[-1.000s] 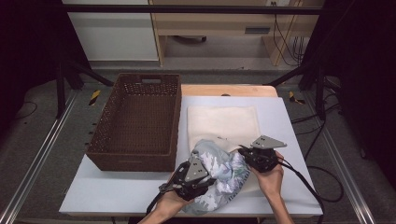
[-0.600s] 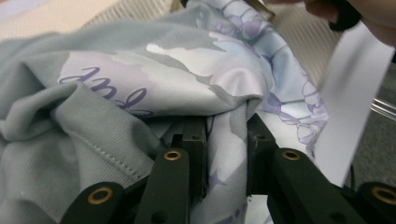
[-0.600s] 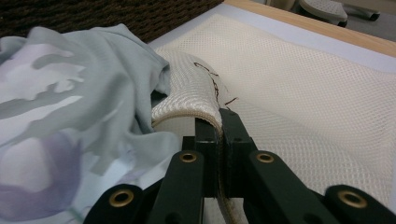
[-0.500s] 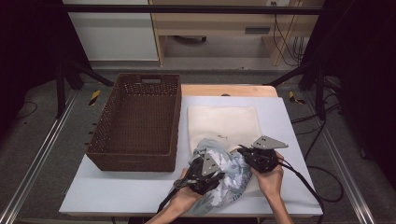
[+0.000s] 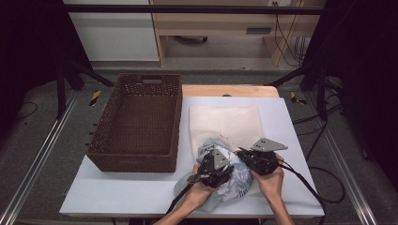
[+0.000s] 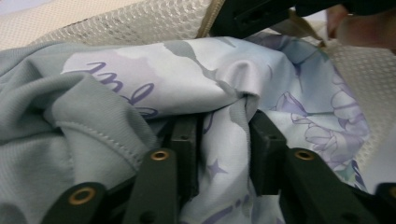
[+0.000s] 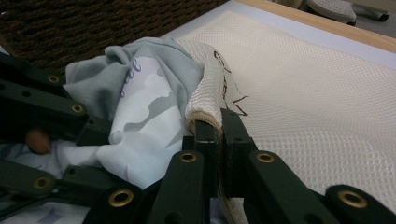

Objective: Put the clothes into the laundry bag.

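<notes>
Hands come in at the bottom middle of the high view, each carrying a claw over a crumpled grey printed garment (image 5: 225, 176) at the near edge of the white bench (image 5: 117, 192).

In the high view the left claw (image 5: 220, 169) sits on the left part of the garment, at lower centre. In the left gripper view its jaws stand partly apart with a fold of the printed cloth (image 6: 219, 163) hanging between them; the jaws have just been opening, and whether the pads press on the fold cannot be told.

The right claw (image 5: 244, 157) lies just to the right, at the garment's right side. In the right gripper view its jaws are pinched narrow on the rolled edge of a cream mesh bag (image 7: 208, 100). That edge curves up over the jaws, and the garment (image 7: 149, 107) lies bunched just to its left in that frame, touching it. The other claw's dark links (image 7: 42, 102) cross the left side of the same frame.

Beyond the claws, the mesh bag (image 5: 225, 122) spreads flat toward the middle of the high view, its near end under the garment.

To the left of the bag, in the left centre of the frame, stands a brown woven basket (image 5: 136, 159), just beside the bag but apart from it.
</notes>
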### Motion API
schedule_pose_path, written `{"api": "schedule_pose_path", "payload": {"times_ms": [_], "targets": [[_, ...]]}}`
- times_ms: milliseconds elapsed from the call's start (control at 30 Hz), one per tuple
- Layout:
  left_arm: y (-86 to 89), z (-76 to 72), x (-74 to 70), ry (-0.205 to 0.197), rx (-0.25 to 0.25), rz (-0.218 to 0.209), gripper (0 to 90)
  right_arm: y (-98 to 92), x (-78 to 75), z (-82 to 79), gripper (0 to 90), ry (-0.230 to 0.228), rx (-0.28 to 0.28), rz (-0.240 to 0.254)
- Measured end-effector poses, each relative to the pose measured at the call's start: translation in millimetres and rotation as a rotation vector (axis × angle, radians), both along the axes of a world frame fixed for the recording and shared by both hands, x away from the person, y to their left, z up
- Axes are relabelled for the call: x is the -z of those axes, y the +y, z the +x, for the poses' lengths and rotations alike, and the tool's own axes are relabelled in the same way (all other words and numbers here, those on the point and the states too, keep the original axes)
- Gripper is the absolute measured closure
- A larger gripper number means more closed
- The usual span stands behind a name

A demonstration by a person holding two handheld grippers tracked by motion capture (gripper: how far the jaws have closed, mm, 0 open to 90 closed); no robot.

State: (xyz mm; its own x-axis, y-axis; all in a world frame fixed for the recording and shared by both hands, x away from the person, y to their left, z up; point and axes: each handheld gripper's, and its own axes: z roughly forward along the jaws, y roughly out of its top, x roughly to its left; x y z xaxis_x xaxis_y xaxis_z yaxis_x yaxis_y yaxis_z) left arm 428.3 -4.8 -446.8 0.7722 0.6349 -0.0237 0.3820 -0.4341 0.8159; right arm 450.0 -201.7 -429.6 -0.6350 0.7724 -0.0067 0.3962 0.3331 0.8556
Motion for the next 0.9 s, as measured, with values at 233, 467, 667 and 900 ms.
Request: {"api": "schedule_pose_path", "payload": {"times_ms": [233,467,667,900], "targets": [[42.8,-11.1,-35.9,-0.136,0.005,0.015,35.4,0.3,0.6,0.6,87.2,0.007,0.014,-0.004],[49.8,18.6,-22.7,-0.094,-0.084,0.096,23.8,0.1,0.7,1.2,87.2,0.005,0.012,-0.006],[43.1,42.0,2.2,0.067,-0.093,0.046,29.4,0.7,1.7,1.4,87.1,0.008,0.009,-0.015],[49.5,28.6,-9.9,0.026,-0.061,0.03,73.5,0.6,1.1,1.8,87.3,0.006,0.006,-0.005]]}}
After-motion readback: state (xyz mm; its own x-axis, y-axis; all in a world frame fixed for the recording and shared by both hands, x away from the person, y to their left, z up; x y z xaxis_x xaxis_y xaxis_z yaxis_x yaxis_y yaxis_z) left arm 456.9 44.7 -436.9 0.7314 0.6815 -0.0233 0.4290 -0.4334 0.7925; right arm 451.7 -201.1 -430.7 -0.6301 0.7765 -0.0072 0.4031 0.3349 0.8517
